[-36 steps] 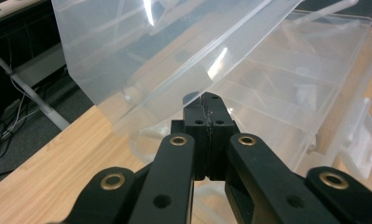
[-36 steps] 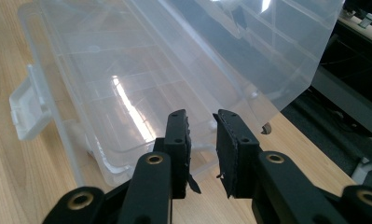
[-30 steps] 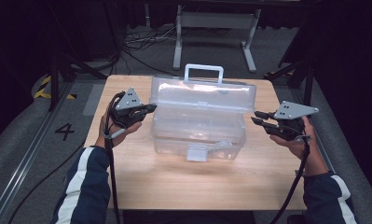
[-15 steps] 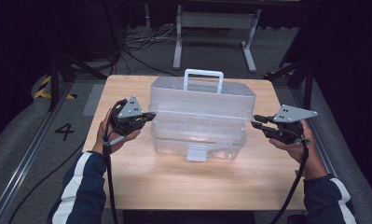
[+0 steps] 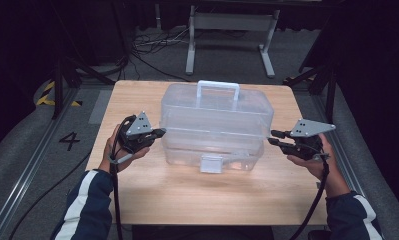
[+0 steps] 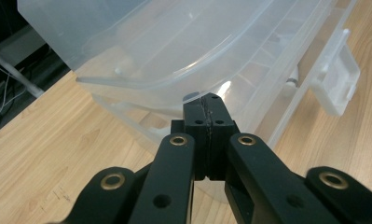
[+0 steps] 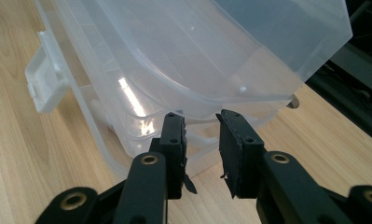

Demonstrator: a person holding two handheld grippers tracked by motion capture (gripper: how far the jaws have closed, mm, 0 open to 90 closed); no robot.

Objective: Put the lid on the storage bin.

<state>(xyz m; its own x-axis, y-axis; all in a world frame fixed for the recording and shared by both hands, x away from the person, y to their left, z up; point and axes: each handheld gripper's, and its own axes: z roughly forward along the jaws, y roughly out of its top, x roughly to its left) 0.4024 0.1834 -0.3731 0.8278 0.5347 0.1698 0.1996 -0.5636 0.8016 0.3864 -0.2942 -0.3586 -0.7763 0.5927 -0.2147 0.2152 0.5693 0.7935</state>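
A clear plastic storage box (image 5: pixel 214 120) with a lid, a top handle (image 5: pixel 218 92) and a front latch (image 5: pixel 210 163) stands on the wooden table (image 5: pixel 137 100). My left gripper (image 5: pixel 161 132) is shut at the box's left end. Its tips (image 6: pixel 209 100) are against the rim of the box (image 6: pixel 174 42) just under the lid edge, with nothing between them. My right gripper (image 5: pixel 273 137) sits at the box's right end. Its jaws (image 7: pixel 201 123) stand a little apart and have just been opening. Nothing is between them, and they stop short of the rim of the box (image 7: pixel 211 46).
Bare tabletop lies in front of the box and beside both hands. Behind the table stands a metal frame (image 5: pixel 227 30), with cables (image 5: pixel 152 45) on the floor. A painted 4 (image 5: pixel 69 140) marks the floor at the left.
My left gripper has come down and toward the person along the box's left end. The right gripper has barely shifted. The box has not moved.
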